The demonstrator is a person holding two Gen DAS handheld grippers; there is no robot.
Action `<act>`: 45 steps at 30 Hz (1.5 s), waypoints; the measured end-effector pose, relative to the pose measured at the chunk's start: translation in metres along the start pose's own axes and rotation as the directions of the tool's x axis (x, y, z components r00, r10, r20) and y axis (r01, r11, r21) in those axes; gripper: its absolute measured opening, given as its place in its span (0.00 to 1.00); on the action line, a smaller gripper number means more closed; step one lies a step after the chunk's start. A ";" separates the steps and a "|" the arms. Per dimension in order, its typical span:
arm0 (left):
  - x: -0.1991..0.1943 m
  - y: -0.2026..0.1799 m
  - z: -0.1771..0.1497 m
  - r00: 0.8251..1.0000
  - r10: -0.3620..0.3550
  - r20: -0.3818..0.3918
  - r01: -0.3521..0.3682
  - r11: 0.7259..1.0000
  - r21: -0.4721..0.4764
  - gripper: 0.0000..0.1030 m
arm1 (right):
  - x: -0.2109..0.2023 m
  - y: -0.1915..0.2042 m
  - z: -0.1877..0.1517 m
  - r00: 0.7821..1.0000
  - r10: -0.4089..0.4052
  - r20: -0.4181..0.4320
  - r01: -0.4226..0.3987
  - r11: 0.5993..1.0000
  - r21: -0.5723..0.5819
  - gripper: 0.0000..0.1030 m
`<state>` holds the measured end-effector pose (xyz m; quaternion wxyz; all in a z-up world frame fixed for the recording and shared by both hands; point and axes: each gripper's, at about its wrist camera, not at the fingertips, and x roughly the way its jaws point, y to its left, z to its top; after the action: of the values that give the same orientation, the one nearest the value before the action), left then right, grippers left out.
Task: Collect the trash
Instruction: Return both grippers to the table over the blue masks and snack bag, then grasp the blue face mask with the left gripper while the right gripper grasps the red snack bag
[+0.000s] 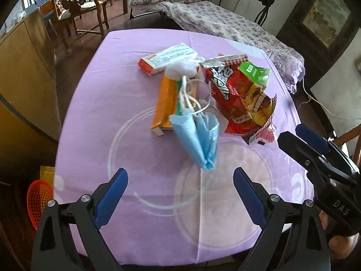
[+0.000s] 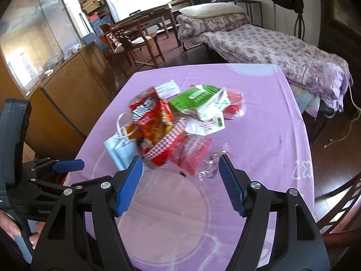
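A heap of trash lies mid-table on the purple cloth (image 1: 90, 135): a folded blue face mask (image 1: 198, 140) with white loops, a red snack bag (image 1: 239, 99), an orange box (image 1: 163, 106), a white-and-orange carton (image 1: 167, 57) and a white wad (image 1: 180, 68). In the right wrist view the red snack bag (image 2: 155, 122), a green-and-white milk carton (image 2: 203, 106), the mask (image 2: 119, 149) and crumpled clear plastic (image 2: 209, 164) show. My left gripper (image 1: 180, 180) hovers open just short of the mask. My right gripper (image 2: 180, 167) is open, its fingertips flanking the near end of the pile, nothing pinched.
An orange mesh basket (image 1: 38, 201) sits on the floor left of the table. A wooden cabinet (image 1: 24, 67) stands at the left, chairs (image 1: 74, 11) and a bed with floral bedding (image 1: 225, 22) beyond the table. The right gripper's body (image 1: 320, 164) reaches in at the right.
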<state>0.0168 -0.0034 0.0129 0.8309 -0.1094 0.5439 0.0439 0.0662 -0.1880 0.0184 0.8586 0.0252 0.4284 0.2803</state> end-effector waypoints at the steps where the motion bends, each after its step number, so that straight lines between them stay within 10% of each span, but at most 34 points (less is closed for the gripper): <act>1: 0.004 -0.002 0.001 1.000 0.000 -0.004 0.000 1.000 -0.001 0.90 | 0.002 -0.005 0.000 1.000 -0.002 -0.001 0.002 1.000 0.012 0.67; 15: 0.034 -0.012 0.016 0.998 0.057 -0.006 -0.057 0.998 -0.013 0.87 | 0.007 -0.032 -0.003 1.000 -0.011 -0.003 0.011 0.998 0.068 0.69; 17: 0.035 -0.013 0.017 0.999 0.053 -0.001 -0.053 0.999 -0.010 0.79 | 0.007 -0.032 -0.004 1.000 -0.008 0.002 0.007 0.998 0.065 0.69; 21: 0.041 -0.007 0.016 0.999 0.010 -0.032 -0.010 1.000 -0.016 0.31 | 0.006 -0.026 -0.003 1.000 -0.006 0.005 0.005 0.999 0.052 0.70; 24: 0.033 -0.002 0.012 1.000 -0.022 -0.020 0.021 1.000 -0.020 0.21 | 0.007 -0.014 0.002 1.000 0.001 0.002 -0.001 1.000 0.016 0.70; 45: -0.046 0.073 -0.017 0.994 -0.031 0.101 0.045 0.989 -0.140 0.20 | 0.083 0.072 0.043 0.957 -0.178 -0.229 0.093 0.937 -0.338 0.53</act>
<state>-0.0311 0.0661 0.0390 0.8474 -0.1762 0.4956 0.0722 0.1045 -0.0771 0.0061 0.8059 -0.1821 0.4848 0.2871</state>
